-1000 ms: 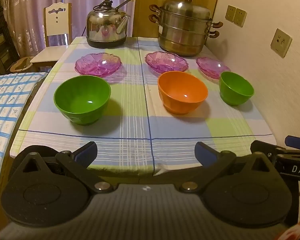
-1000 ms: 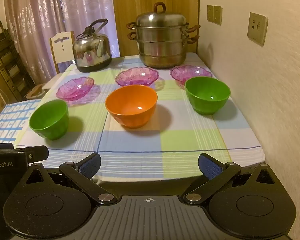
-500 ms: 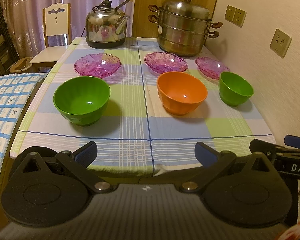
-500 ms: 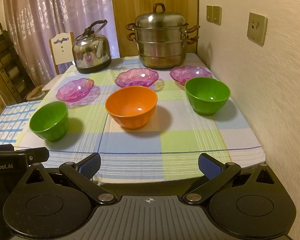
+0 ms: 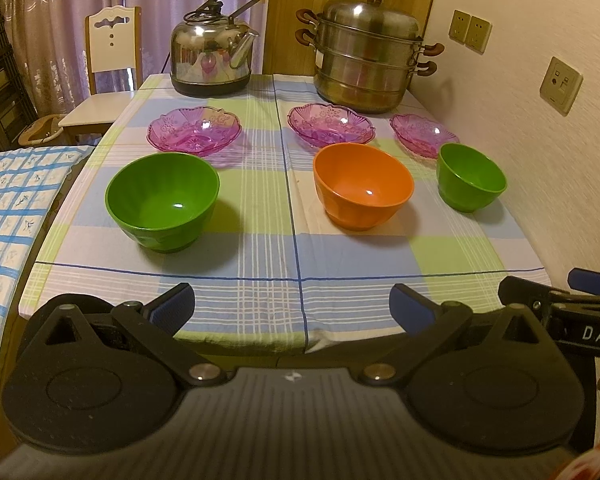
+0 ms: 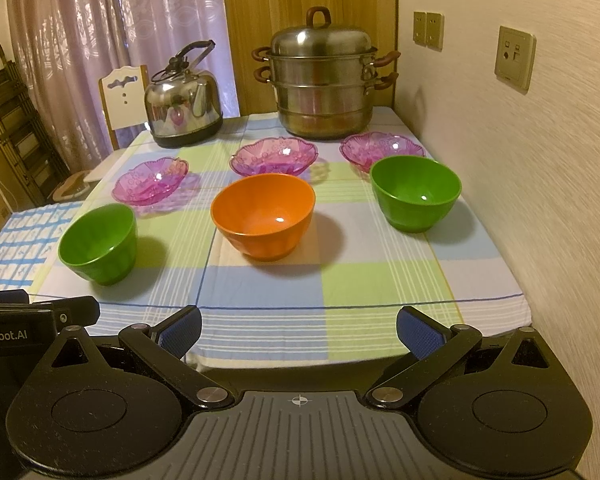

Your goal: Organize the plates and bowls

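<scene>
On the checked tablecloth (image 5: pixel 260 256) stand three plastic bowls in a row: a green bowl at the left (image 5: pixel 162 200) (image 6: pixel 98 244), an orange bowl in the middle (image 5: pixel 363 185) (image 6: pixel 263 216) and a green bowl at the right (image 5: pixel 471 182) (image 6: pixel 415 192). Behind them lie three purple glass plates (image 5: pixel 195 130) (image 5: pixel 331 125) (image 5: pixel 422 136), also in the right wrist view (image 6: pixel 151 181) (image 6: pixel 274 156) (image 6: pixel 380 148). My left gripper (image 5: pixel 292 306) is open and empty at the table's near edge. My right gripper (image 6: pixel 299 328) is open and empty beside it.
A steel kettle (image 5: pixel 212 60) and a stacked steel steamer pot (image 5: pixel 366 56) stand at the table's back. A wall (image 6: pixel 540 160) runs along the right edge. A white chair (image 5: pixel 108 64) stands at the far left, and a blue checked cloth surface (image 5: pixel 8 208) lies left.
Both grippers have shifted very slightly; the left view rose a little. The bowls and plates have not moved.
</scene>
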`<state>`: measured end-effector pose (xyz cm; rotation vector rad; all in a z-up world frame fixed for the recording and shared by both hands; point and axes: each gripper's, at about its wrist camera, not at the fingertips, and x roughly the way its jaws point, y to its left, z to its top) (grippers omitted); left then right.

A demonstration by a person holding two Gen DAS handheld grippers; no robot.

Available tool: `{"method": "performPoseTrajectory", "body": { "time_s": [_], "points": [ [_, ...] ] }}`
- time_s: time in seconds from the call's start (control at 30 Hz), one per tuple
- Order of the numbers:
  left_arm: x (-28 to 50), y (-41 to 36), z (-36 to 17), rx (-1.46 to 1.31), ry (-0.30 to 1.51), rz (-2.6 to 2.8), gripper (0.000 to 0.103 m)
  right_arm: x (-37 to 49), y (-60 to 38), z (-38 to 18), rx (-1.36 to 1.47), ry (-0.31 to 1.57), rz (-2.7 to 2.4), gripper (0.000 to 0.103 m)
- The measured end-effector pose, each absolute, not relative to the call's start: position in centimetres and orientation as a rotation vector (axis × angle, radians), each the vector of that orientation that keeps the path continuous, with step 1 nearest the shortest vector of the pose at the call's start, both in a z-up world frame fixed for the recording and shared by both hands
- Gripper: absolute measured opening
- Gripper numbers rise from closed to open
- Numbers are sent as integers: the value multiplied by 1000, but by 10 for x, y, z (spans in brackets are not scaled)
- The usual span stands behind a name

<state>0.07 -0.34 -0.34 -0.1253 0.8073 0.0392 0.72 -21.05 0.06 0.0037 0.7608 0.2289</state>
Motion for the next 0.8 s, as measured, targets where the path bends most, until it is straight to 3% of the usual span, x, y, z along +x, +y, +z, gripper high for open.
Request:
{"method": "performPoseTrajectory", "body": {
  "time_s": [0.8],
  "points": [
    [2, -9, -4, -124, 810, 35, 103, 8, -210, 2, 8, 761, 229, 103]
  ]
}}
